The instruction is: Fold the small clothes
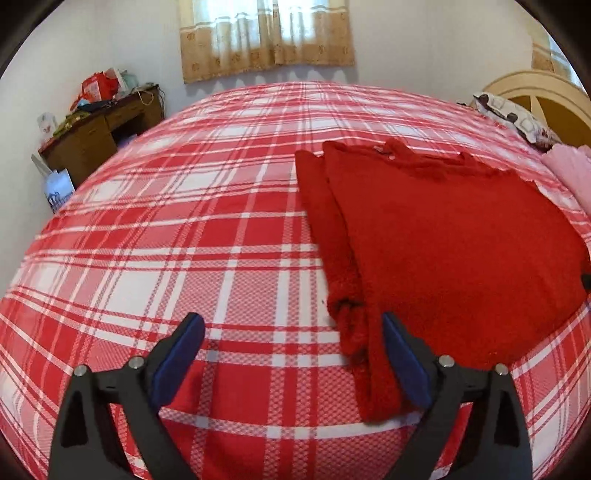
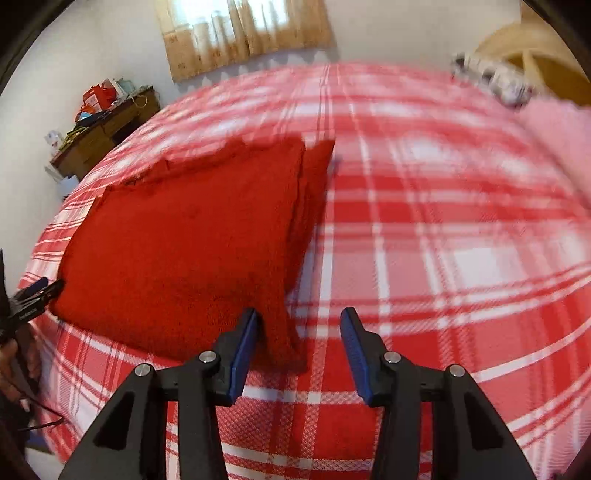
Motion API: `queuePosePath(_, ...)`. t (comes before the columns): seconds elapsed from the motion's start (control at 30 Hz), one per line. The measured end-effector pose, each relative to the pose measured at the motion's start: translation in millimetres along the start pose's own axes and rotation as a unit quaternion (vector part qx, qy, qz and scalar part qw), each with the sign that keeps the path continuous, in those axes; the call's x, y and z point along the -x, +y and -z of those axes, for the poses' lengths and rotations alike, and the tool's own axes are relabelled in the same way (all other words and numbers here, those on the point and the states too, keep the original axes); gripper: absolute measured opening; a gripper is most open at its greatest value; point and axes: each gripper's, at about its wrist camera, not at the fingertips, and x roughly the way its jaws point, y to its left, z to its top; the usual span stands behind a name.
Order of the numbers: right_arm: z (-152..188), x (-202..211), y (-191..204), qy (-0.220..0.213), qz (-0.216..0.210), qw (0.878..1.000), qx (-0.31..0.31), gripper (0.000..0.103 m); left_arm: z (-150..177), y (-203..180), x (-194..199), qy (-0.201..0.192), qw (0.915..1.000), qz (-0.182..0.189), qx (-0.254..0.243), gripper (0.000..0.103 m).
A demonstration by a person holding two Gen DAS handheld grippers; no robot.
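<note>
**Red sweater flat on the plaid bed, both grippers spread wide**

A red knit sweater [image 1: 450, 236] lies flat on the bed, on a red-and-white plaid bedsheet [image 1: 177, 236], its neckline toward the far wall and its hem toward the near edge. A sleeve [image 1: 332, 251] lies folded alongside the body, running down the side nearest the left gripper.

The left gripper [image 1: 293, 332] hangs just above the sheet with its blue-padded fingers [image 1: 181, 354] spread wide and nothing between them. The bunched cuff end of that sleeve sits close to its right-hand finger.

The right gripper [image 2: 297, 325] is at the sweater's opposite bottom corner, jaws likewise apart and holding nothing. The corner of the knit droops just beside its left-hand finger; whether it touches the pad I cannot tell. The right wrist view is blurred across the sheet.

Beyond the bed stand a cluttered wooden desk [image 1: 99, 129], a curtained window [image 1: 266, 33], a patterned pillow [image 1: 513, 118] by the headboard [image 1: 543, 96], and a pink cloth [image 1: 572, 166].
</note>
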Motion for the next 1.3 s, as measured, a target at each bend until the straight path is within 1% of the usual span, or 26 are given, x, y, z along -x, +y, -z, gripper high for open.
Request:
queuePosePath(0.03, -2.9, 3.7, 5.8, -0.009, -0.009, 1.000, 0.006, 0.047, -0.1, 1.9, 0.3, 0.000, 1.0000, 0.003, 0.007, 0.099)
queuePosePath(0.1, -9.5, 7.2, 17.5, -0.024, -0.030, 0.999, 0.019, 0.047, -0.2, 0.3, 2.1, -0.002, 1.0000, 0.000, 0.005, 0.099)
queuePosePath(0.2, -20.2, -4.4, 34.7, -0.024, -0.049, 0.998, 0.041, 0.047, -3.7, -4.0, -0.2, -0.001, 0.9999, -0.010, 0.000, 0.100)
queuePosePath(0.27, -30.1, -19.4, 40.1, -0.013, -0.052, 0.997, 0.048, 0.047, -7.4, -3.5, 3.3, -0.006, 0.9999, -0.010, 0.008, 0.100)
queuePosePath(0.33, -38.4, -39.3, 45.7, 0.007, -0.061, 0.997, 0.054, 0.047, -12.7, -3.5, 10.1, -0.024, 0.9994, -0.022, 0.009, 0.100)
queuePosePath(0.4, -41.2, -61.4, 45.5, 0.031, -0.029, 0.997, 0.058, 0.047, -20.8, -5.0, 14.5, -0.042, 0.9984, -0.037, 0.003, 0.099)
queuePosePath(0.43, -42.3, -73.9, 40.1, 0.042, -0.031, 0.998, 0.041, 0.047, -25.0, -6.4, 12.6, -0.043, 0.9982, -0.042, -0.003, 0.099)
queuePosePath(0.47, -44.2, -78.0, 37.8, 0.039, -0.033, 0.998, 0.037, 0.047, -29.0, -7.6, 8.3, -0.041, 0.9981, -0.046, -0.008, 0.099)
queuePosePath(0.53, -50.1, -79.1, 42.9, 0.039, -0.022, 0.998, 0.046, 0.047, -33.5, -13.4, -10.4, -0.032, 0.9967, -0.068, -0.029, 0.101)
queuePosePath(0.57, -51.5, -76.6, 45.5, 0.040, -0.015, 0.998, 0.045, 0.047, -33.6, -16.5, -22.9, -0.035, 0.9943, -0.091, -0.044, 0.103)
queuePosePath(0.6, -52.0, -70.3, 48.8, 0.035, -0.006, 0.998, 0.044, 0.047, -34.6, -16.2, -28.1, -0.044, 0.9933, -0.097, -0.046, 0.103)
queuePosePath(0.63, -51.2, -59.8, 54.7, 0.017, -0.003, 0.999, 0.049, 0.047, -37.1, -14.9, -29.5, -0.041, 0.9938, -0.095, -0.042, 0.103)
queuePosePath(0.7, -48.6, -45.8, 69.9, -0.005, -0.022, 0.997, 0.069, 0.048, -43.6, -11.0, -28.1, -0.041, 0.9945, -0.091, -0.031, 0.103)
queuePosePath(0.77, -44.9, -46.0, 87.8, -0.001, -0.039, 0.995, 0.087, 0.048, -43.4, -10.1, -22.6, -0.039, 0.9944, -0.094, -0.027, 0.103)
queuePosePath(0.8, -43.6, -49.6, 97.8, 0.003, -0.041, 0.995, 0.096, 0.048, -42.1, -10.3, -17.6, -0.045, 0.9950, -0.086, -0.024, 0.103)
queuePosePath(0.87, -42.7, -63.9, 114.8, 0.011, -0.035, 0.993, 0.114, 0.048, -40.0, -13.7, -12.4, -0.052, 0.9949, -0.083, -0.023, 0.103)
queuePosePath(0.9, -43.0, -73.2, 118.7, 0.022, -0.026, 0.993, 0.116, 0.048, -39.6, -16.0, -14.3, -0.048, 0.9950, -0.083, -0.027, 0.103)
queuePosePath(0.93, -42.3, -89.0, 121.2, 0.046, -0.016, 0.992, 0.115, 0.049, -39.8, -18.7, -18.7, -0.041, 0.9952, -0.083, -0.032, 0.103)
queuePosePath(0.97, -43.6, -91.0, 121.7, 0.031, -0.018, 0.993, 0.109, 0.053, -40.2, -20.5, -22.5, -0.036, 0.9952, -0.084, -0.034, 0.103)
queuePosePath(1.07, -48.9, -94.5, 121.1, 0.027, -0.014, 0.995, 0.096, 0.055, -41.3, -24.2, -31.7, -0.030, 0.9957, -0.080, -0.037, 0.103)
queuePosePath(1.23, -50.7, -98.6, 125.8, 0.016, 0.000, 0.995, 0.101, 0.058, -40.8, -29.7, -32.6, -0.031, 0.9955, -0.078, -0.045, 0.103)
queuePosePath(1.3, -49.9, -99.3, 124.7, 0.013, 0.001, 0.995, 0.094, 0.058, -41.3, -27.7, -34.6, -0.026, 0.9965, -0.068, -0.041, 0.103)
